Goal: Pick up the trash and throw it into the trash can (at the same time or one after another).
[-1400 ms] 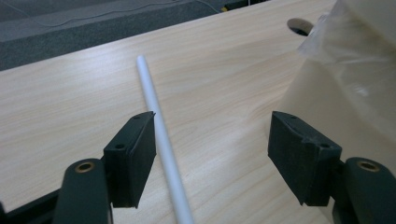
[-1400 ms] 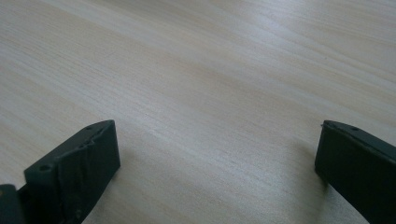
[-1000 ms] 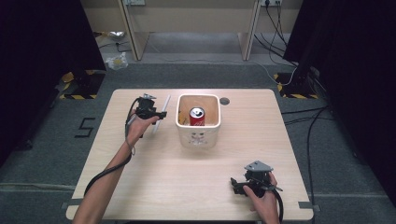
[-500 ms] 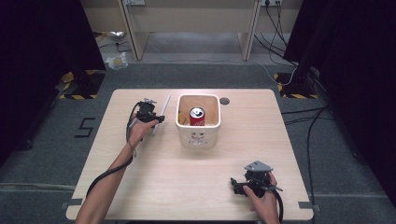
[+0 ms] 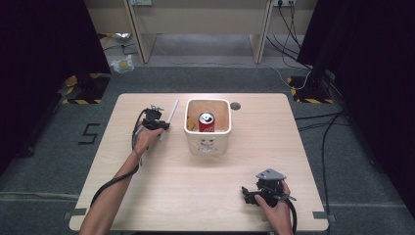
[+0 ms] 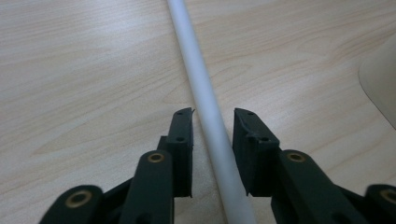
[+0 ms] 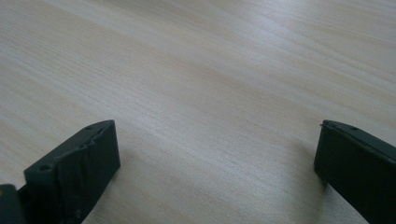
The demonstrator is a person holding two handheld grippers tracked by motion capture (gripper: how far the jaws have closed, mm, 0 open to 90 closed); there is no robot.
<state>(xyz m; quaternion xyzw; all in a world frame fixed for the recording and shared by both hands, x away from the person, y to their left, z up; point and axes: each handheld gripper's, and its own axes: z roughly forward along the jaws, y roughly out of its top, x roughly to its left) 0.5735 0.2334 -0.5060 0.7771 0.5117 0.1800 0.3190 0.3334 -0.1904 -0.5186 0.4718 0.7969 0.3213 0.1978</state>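
Closing around the white rod [image 6: 205, 93], our left gripper [image 6: 212, 116] has just been drawing its jaws inward, and the rod now runs lengthwise between them; a thin strip of table still shows on each side of the rod, so we judge the pads near contact but not yet pressing. We approach low and along the rod's axis so that the flat jaw faces meet its round sides squarely, which should keep so slim a cylinder from rolling away. The rod is smooth, matte and straight, and lies flat on the pale wood-grain table [image 5: 161, 196]. In the high view the left gripper [image 5: 157, 123] sits at the near end of the rod [image 5: 171, 111], which points away from us and lies just left of the white tub [image 5: 207, 143]. That tub is a rounded square container with thick, glossy walls and a small printed figure on its front; a red can [image 5: 206, 122] stands upright inside it, its metal top facing up. We judge the tub to be the likely destination, which explains the short distance kept between rod and tub. Our right gripper [image 5: 264, 191] rests on the table near the front edge, well apart from the work, its jaws spread wide with nothing between them [image 7: 215, 154], parked clear of the left hand.
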